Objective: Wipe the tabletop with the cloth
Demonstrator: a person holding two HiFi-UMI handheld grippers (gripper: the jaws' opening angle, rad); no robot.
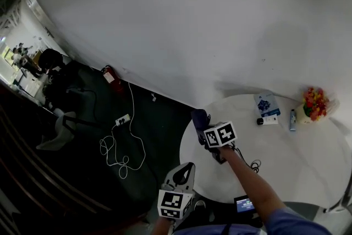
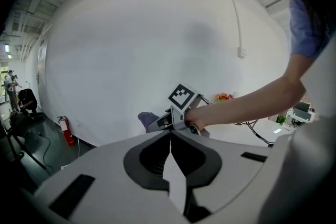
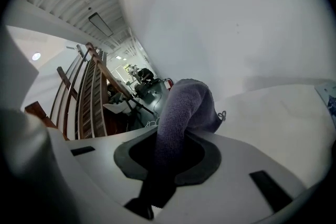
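Observation:
A purple cloth (image 1: 199, 117) hangs bunched from my right gripper (image 1: 204, 128), which is shut on it just above the left rim of the round white table (image 1: 308, 168). In the right gripper view the cloth (image 3: 184, 107) fills the gap between the jaws of the right gripper (image 3: 176, 136) and droops past them toward the tabletop (image 3: 283, 118). My left gripper (image 1: 188, 167) is lower, off the table's near-left edge over the dark floor. Its jaws (image 2: 169, 136) are shut with nothing between them. The left gripper view shows the right gripper (image 2: 157, 122) and the cloth (image 2: 147, 120).
At the table's far side lie a blue-printed booklet (image 1: 267, 103), a small black object (image 1: 259, 121), a small bottle (image 1: 292, 120) and a pot of colourful flowers (image 1: 314, 103). A black cable (image 1: 252, 163) trails on the table. A power strip with white cable (image 1: 124, 118) lies on the floor.

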